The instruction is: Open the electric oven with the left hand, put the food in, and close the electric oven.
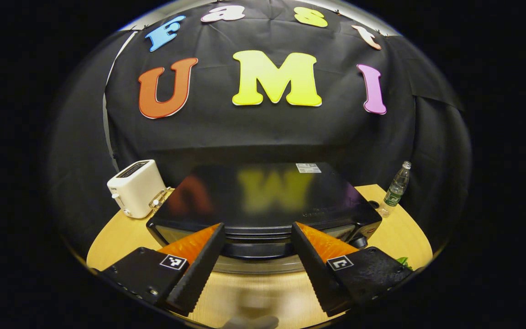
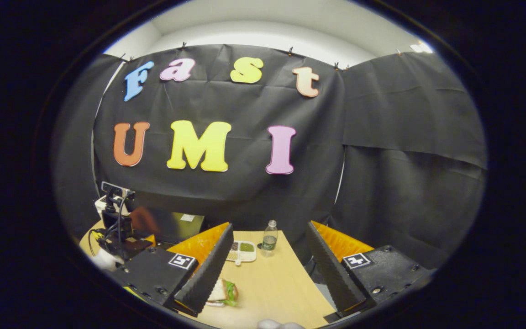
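Note:
The black electric oven (image 1: 263,196) stands on the round wooden table (image 1: 121,233), its glossy top facing me and its door looking closed. My left gripper (image 1: 257,225) is open, its fingers on either side of the oven's upper front edge, where the dark handle bar (image 1: 256,249) runs. They hold nothing. In the right gripper view a sandwich with lettuce (image 2: 223,292) lies on the table (image 2: 281,283) beside my right gripper's left finger. My right gripper (image 2: 270,225) is open and holds nothing. Far left there, the left gripper (image 2: 119,230) hangs at the oven (image 2: 171,224).
A white toaster (image 1: 135,187) sits left of the oven and a plastic bottle (image 1: 397,186) to its right. A knob (image 1: 361,241) shows at the oven's front right. A small white compartment tray (image 2: 242,250) and the bottle (image 2: 270,237) stand beyond the sandwich.

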Demonstrator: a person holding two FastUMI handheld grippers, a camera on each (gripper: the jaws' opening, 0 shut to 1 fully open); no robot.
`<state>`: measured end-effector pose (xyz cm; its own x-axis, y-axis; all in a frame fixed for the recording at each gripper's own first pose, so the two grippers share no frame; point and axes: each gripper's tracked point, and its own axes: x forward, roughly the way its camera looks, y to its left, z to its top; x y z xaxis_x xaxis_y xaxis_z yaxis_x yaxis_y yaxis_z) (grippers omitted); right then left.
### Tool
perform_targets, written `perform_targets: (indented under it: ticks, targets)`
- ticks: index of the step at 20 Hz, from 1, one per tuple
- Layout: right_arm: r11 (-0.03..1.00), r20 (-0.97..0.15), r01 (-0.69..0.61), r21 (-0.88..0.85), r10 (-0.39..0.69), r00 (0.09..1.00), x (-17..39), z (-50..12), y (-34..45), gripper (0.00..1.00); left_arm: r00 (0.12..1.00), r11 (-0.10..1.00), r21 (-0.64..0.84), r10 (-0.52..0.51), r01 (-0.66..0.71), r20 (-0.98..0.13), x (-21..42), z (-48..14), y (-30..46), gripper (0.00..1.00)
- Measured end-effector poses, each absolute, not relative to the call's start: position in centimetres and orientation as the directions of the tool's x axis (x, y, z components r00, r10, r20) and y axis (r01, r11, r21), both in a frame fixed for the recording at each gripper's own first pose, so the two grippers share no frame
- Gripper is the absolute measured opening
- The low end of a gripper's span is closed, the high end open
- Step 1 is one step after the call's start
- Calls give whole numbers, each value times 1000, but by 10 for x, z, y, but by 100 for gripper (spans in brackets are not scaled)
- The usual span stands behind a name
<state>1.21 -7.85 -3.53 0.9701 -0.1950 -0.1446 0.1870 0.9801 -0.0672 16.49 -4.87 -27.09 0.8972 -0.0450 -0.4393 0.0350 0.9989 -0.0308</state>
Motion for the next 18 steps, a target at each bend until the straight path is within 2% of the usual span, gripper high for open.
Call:
perform_targets:
  ticks: [7, 18]
  targets:
    - [983, -145, 169, -70, -178, 973, 10, -40, -69, 93, 894, 998, -28, -61, 54, -444, 145, -273, -47, 97]
    - [988, -178, 138, -69, -148, 973, -15, -64, -54, 93, 873, 998, -23, -67, 64, -484, 72, -307, -44, 99]
